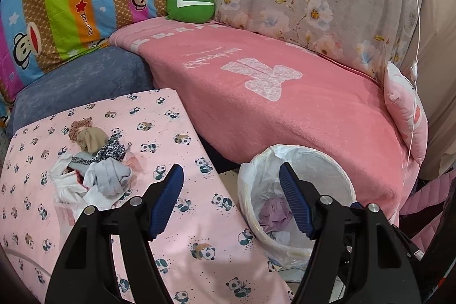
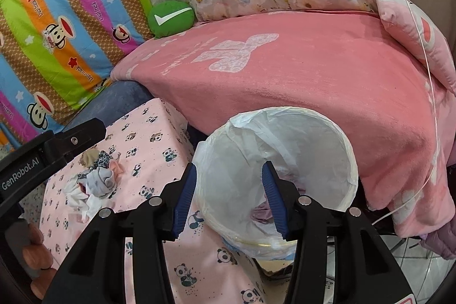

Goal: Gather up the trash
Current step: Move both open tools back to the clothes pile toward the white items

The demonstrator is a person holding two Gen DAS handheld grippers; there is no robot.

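The blanket (image 1: 285,116) is coral pink with a white bow; the sheet (image 1: 176,218) is pale pink with pandas. A bin (image 2: 350,178) is white, a cushion (image 1: 190,2) green.

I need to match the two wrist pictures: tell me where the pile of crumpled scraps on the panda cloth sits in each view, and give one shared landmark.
Left wrist: the pile of crumpled scraps lies left of centre, beyond the left gripper's left finger.
Right wrist: it sits at lower left, smaller, left of the right gripper.
Shared landmark: the green check-mark cushion by the striped bedding.
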